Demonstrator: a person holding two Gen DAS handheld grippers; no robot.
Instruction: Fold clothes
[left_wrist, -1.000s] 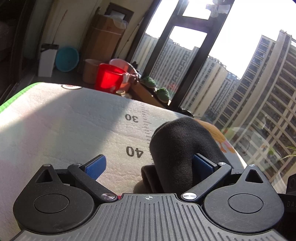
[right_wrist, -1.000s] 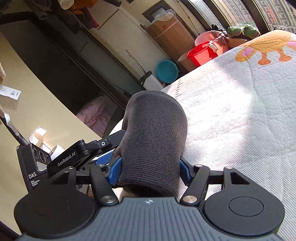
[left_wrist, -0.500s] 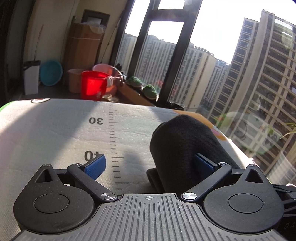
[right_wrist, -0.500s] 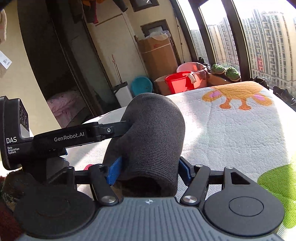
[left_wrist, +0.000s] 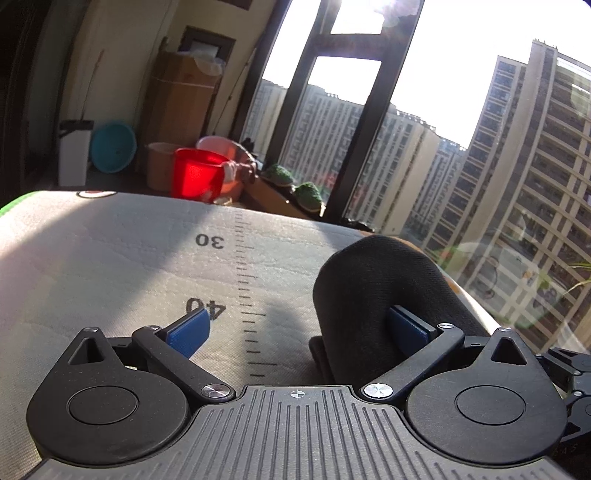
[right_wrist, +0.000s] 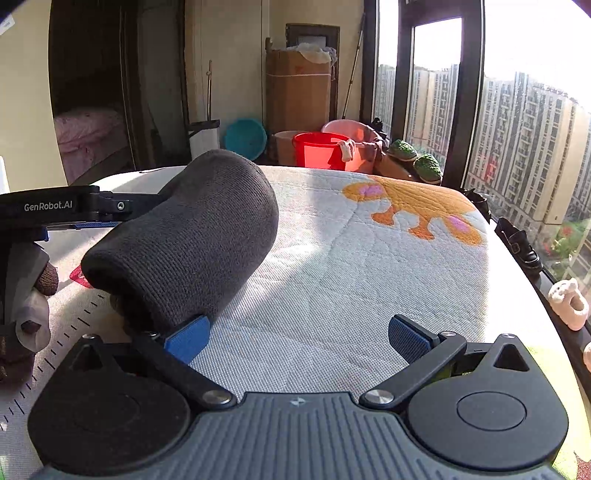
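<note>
The dark knit garment (right_wrist: 192, 236), rolled into a thick tube, lies on the quilted mat (right_wrist: 351, 295) between the two tools. The right gripper (right_wrist: 299, 338) has its jaws spread wide and opening, with bare mat between the blue pads; its left pad (right_wrist: 186, 338) sits against the roll's near end, at about ten o'clock in that view, but nothing is pinched. The left gripper (left_wrist: 299, 328) also stands wide: the roll (left_wrist: 376, 295) rests at two o'clock against the inside of one blue pad (left_wrist: 408, 326), while the other pad (left_wrist: 188, 332) is clear of it, above the mat's printed ruler scale (left_wrist: 245, 291). A red bucket (right_wrist: 317, 149) stands on the floor beyond the mat at twelve o'clock, by the window (right_wrist: 524, 122).
</note>
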